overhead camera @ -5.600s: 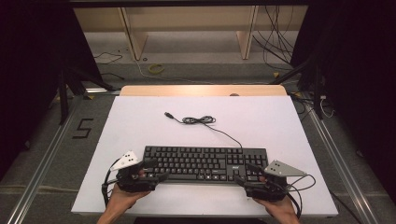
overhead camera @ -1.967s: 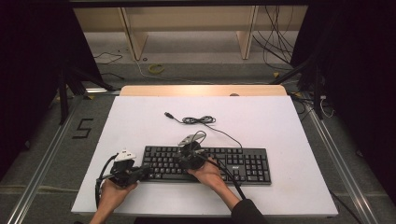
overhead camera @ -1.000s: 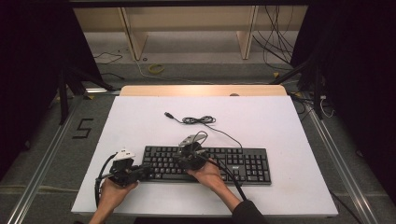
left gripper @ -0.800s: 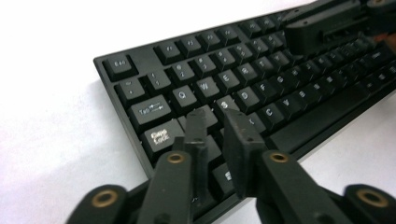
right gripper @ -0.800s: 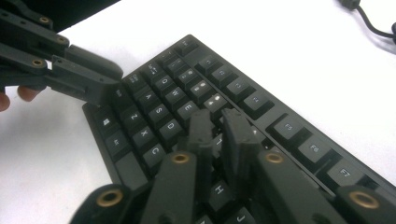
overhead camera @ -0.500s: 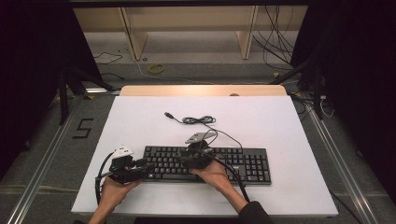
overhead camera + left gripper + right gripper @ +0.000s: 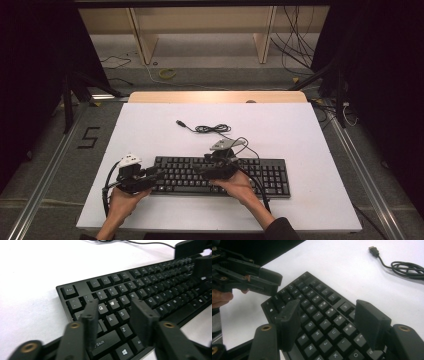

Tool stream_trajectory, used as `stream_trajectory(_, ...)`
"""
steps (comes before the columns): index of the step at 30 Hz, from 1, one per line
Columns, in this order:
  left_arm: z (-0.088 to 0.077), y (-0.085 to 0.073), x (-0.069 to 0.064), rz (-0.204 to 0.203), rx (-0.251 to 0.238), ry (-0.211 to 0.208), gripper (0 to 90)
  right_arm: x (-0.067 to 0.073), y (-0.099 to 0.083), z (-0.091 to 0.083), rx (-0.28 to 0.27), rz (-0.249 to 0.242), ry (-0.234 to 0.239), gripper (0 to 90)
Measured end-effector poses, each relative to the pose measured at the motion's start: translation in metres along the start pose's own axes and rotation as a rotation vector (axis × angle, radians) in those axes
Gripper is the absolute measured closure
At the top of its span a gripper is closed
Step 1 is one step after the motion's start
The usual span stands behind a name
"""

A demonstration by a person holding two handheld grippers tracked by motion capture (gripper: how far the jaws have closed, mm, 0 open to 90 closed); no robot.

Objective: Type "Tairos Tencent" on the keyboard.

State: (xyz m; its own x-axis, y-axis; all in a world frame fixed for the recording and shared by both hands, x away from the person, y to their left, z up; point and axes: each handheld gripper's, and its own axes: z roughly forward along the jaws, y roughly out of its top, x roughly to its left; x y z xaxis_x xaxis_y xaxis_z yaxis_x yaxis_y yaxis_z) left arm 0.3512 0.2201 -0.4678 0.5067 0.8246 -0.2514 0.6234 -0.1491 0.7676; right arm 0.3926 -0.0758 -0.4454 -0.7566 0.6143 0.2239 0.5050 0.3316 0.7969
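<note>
A black keyboard (image 7: pixel 220 176) lies flat on the near half of the white worktop (image 7: pixel 300 130), long side running left to right, its cable (image 7: pixel 212 129) looping away to a USB plug (image 7: pixel 180 123) on the far side. A person works it with 2 sets of tongs. The left tongs (image 7: pixel 159 174) sit at the keyboard's left end; in the left gripper view (image 7: pixel 113 315) the jaws hang just above the Q, A and Z keys, parted to a middling gap that has just been narrowing, with nothing clamped between them. The right tongs (image 7: pixel 204 170) hover over the middle of the key field, and the right gripper view (image 7: pixel 324 322) shows their jaws spread wide over the letter rows, having just been opening, again gripping nothing; whether the tips brush the keycaps cannot be told.

The step in hand appears to be a release: both sets of tongs have let go and the keyboard rests on its own, square to the near edge. The next move likely calls for a fresh purchase. Either set would need to drop to a thin edge of the case and close across it, since the flat key field offers little to pinch. A grab at keycaps risks popping one loose or skewing the board.
</note>
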Motion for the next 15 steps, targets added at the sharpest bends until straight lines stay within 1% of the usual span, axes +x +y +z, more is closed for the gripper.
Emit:
stream_trajectory(3, 0.003, 0.0, -0.001, 0.015, 0.013, 0.008, 71.6, -0.001, -0.001, -0.002, 0.0, -0.004, -0.002, 37.1)
stream_trajectory(5, 0.004, 0.0, -0.002, 0.016, 0.015, 0.008, 76.7, -0.001, -0.002, -0.003, 0.002, -0.005, -0.003, 36.4)
stream_trajectory(6, 0.006, 0.0, -0.003, 0.03, 0.027, 0.009, 79.4, -0.002, -0.002, -0.003, 0.003, -0.008, -0.004, 36.2)
stream_trajectory(9, 0.009, 0.0, -0.005, 0.057, 0.047, 0.016, 84.0, -0.003, -0.003, -0.003, 0.004, -0.006, -0.006, 35.7)
stream_trajectory(15, 0.017, 0.001, -0.007, 0.072, 0.072, 0.016, 89.2, -0.004, -0.003, -0.002, 0.009, -0.001, -0.004, 36.1)
